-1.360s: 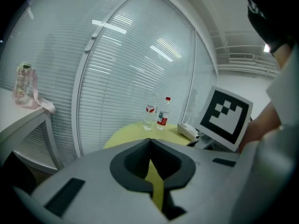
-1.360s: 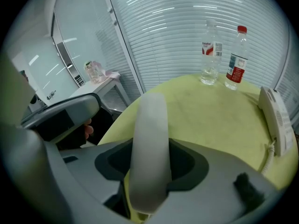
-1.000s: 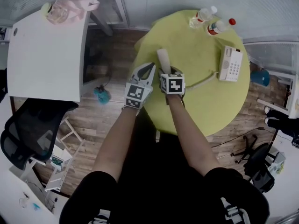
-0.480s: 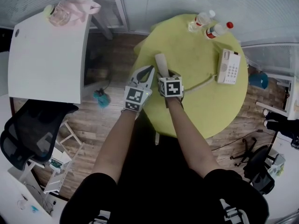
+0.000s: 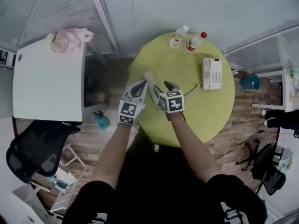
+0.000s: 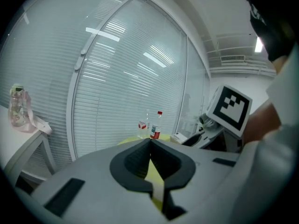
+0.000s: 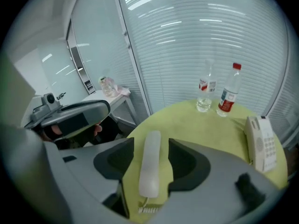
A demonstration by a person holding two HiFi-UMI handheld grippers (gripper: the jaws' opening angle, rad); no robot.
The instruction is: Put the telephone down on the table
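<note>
As the just-opened right tongs stand clear of the handset lying by the table's left edge, left tongs together, cord pull may drag it off.

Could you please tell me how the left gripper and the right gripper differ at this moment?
The left gripper has its jaws together with nothing between them; the right gripper has its jaws apart, having just been opening. The right gripper looks down at the handset, lying untouched on the yellow table between its jaws; the left gripper points nearly level, toward the blinds. Each carries a marker cube.
</note>
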